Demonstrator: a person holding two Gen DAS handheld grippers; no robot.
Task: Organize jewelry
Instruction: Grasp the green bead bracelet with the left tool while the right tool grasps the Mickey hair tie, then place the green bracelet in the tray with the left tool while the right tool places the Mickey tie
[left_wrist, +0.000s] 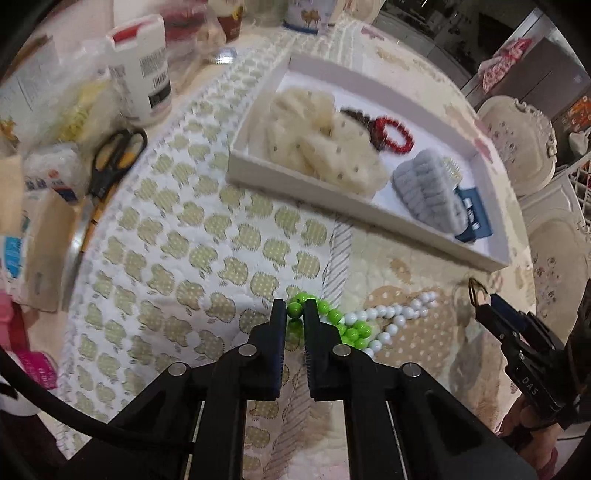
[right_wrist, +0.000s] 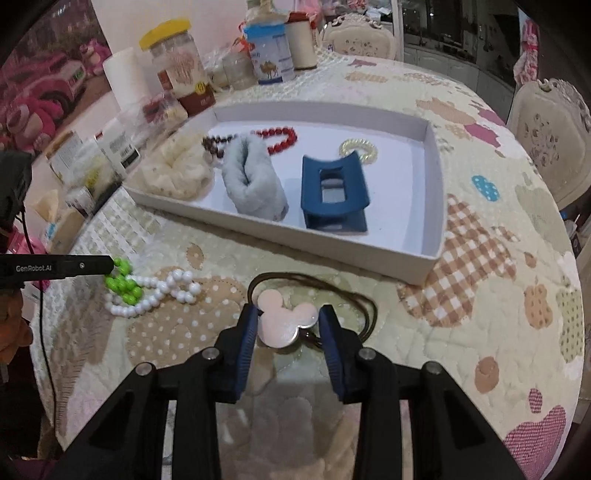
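Note:
My left gripper (left_wrist: 295, 308) is shut on a green bead bracelet (left_wrist: 328, 321) that lies tangled with a white bead string (left_wrist: 391, 317) on the quilted cloth; they also show in the right wrist view (right_wrist: 123, 282), (right_wrist: 162, 291). My right gripper (right_wrist: 288, 321) is shut on a pink mouse-head pendant (right_wrist: 286, 321) with a brown cord (right_wrist: 354, 299), just above the cloth. A white tray (right_wrist: 432, 206) holds a cream scrunchie (right_wrist: 177, 170), a grey scrunchie (right_wrist: 255, 184), a blue claw clip (right_wrist: 332, 192), a red bead bracelet (right_wrist: 280, 140), a dark bead bracelet (right_wrist: 216, 144) and a clear coil tie (right_wrist: 360, 149).
Scissors (left_wrist: 110, 162), bottles (left_wrist: 144, 74) and boxes (left_wrist: 40, 258) crowd the table's left side. Jars and cans (right_wrist: 269, 55) stand behind the tray. Chairs (right_wrist: 546, 140) stand at the table's right edge. The right gripper also shows in the left wrist view (left_wrist: 480, 306).

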